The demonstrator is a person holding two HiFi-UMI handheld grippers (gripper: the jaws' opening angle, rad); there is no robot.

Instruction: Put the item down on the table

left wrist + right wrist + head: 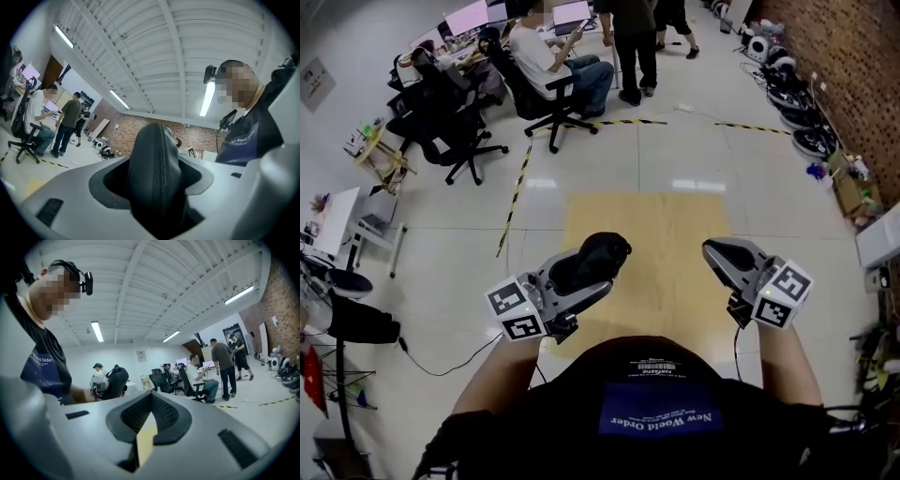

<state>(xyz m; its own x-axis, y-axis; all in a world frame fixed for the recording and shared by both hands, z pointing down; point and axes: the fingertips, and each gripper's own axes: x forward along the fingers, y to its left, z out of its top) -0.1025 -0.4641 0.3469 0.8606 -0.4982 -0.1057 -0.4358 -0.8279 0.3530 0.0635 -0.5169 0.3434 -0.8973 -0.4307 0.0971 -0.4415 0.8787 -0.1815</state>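
Observation:
My left gripper [605, 258] is shut on a black zippered pouch [598, 255]. The pouch [157, 178] stands up between the grey jaws in the left gripper view and fills the gap, its zipper running down the middle. It hangs over the near left part of the tan wooden tabletop [661, 234]. My right gripper [715, 251] is over the table's near right edge. Its ribbed pads [161, 411] meet at the tips with nothing between them, and only a sliver of tan wood shows behind.
Black office chairs [455, 131] and desks stand at the far left. A seated person [551, 56] and standing people [636, 42] are beyond the table. Yellow-black tape [514, 197] marks the floor. Gear lies along the brick wall [853, 66] at right.

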